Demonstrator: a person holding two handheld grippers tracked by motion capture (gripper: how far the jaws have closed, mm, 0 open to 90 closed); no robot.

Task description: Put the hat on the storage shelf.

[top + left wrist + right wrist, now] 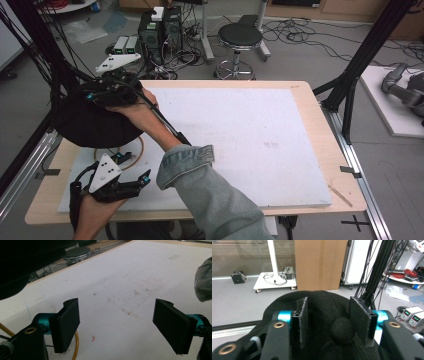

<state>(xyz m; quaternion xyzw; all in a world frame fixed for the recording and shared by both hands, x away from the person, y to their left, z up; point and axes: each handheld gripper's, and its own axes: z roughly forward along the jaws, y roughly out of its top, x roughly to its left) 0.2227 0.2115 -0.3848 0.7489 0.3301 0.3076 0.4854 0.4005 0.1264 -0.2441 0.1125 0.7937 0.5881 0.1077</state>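
Observation:
A black cap (90, 125) lies over the table's left edge. My right gripper (88, 97) has crossed over to it and rests on its crown. In the right gripper view the jaws (330, 320) stand partly apart over the cap (324, 302). The cap's round top button (342, 331) sits between the pads, close to the right one, and neither pad presses on it. My left gripper (145, 178) hovers low at the front left corner, pointing right. It stands wide open (120, 325) with nothing between its pads.
A white board (260, 140) covers most of the wooden table (320, 130). A thin yellow hoop or cord (139, 152) lies by the cap and passes under my left gripper's jaw (76, 345). A denim sleeve (210, 190) crosses the front. A stool (240, 37) stands behind the table.

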